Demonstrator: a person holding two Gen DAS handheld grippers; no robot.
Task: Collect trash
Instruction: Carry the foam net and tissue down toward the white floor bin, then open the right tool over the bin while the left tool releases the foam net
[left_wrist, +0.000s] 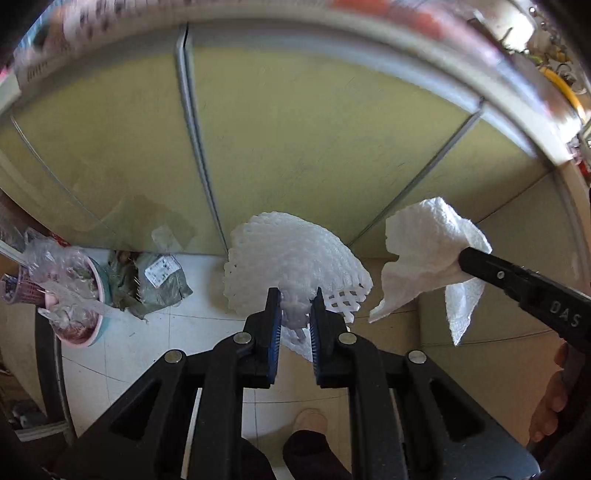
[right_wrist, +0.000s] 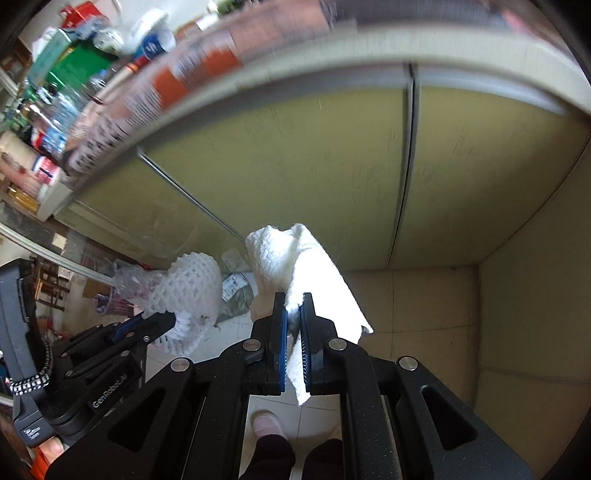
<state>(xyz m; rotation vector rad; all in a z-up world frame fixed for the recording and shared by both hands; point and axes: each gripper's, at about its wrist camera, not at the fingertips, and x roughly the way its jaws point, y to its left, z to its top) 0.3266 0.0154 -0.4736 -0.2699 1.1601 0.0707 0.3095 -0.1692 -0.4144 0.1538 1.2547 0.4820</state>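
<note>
— Black linkage bars fill the foreground; what has the left gripper (left_wrist: 295, 295) got?

— White foam netting (left_wrist: 295, 254), a soft lattice sleeve, pinched between blue-lined pads nearly closed on its bunched end, the rest fanning out above the fingertips. It is held in the air, angled down toward a pale tiled floor (left_wrist: 147, 354).

— And the right gripper (right_wrist: 293, 299)?

— Clamped narrowly on a crumpled white paper towel (right_wrist: 295, 266), quilted in texture, draping to both sides of the fingers. Both pieces hang side by side, near each other but apart, in front of olive-yellow cabinet doors (left_wrist: 295, 129) with thin metal strips between them.

— What else is around?

— Down on the floor to the left sits a pink bin (left_wrist: 79, 295) stuffed with clear plastic, and just beside it a crumpled greenish bag (left_wrist: 159, 277) with a label. A slippered foot (right_wrist: 267, 422) shows below the right gripper.
</note>
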